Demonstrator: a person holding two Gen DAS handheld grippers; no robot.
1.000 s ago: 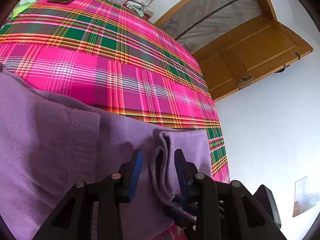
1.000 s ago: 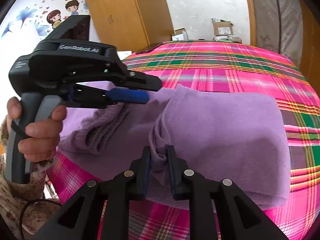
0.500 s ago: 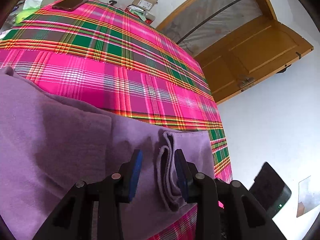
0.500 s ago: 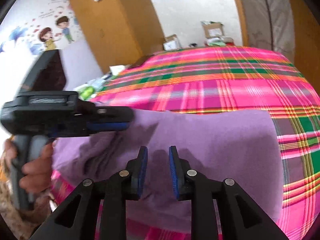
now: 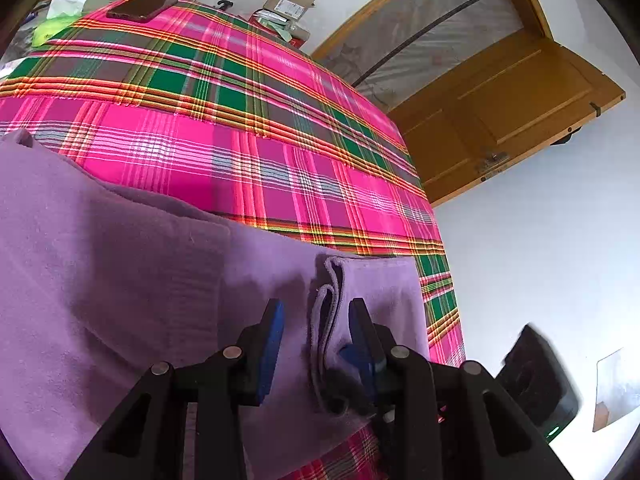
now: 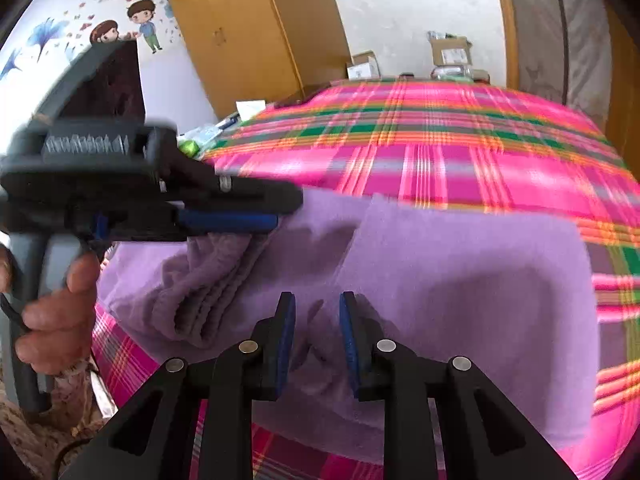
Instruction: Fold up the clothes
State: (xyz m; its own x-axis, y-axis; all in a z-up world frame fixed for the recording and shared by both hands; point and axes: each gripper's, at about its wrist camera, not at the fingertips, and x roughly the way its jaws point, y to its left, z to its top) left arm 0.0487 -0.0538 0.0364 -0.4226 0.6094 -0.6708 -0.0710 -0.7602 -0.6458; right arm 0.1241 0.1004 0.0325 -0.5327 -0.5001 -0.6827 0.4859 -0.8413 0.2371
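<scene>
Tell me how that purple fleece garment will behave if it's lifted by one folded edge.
The purple fleece garment will probably sag and unfold, since it lies limp in soft layers. Its bunched end looks thick, so it may drag. The fuzzy nap should likely grip the plaid bedspread rather than slide.

The folded garment (image 5: 120,300) lies on the bedspread (image 5: 240,120) before me. A phone (image 5: 142,5) rests at the bedspread's far edge, boxes (image 6: 448,50) behind it.

Under the jaws lies a matt, fuzzy purple cloth (image 6: 460,272). Beyond them, woven plaid bedcover (image 5: 240,128) and glossy wooden door (image 5: 520,100).
</scene>
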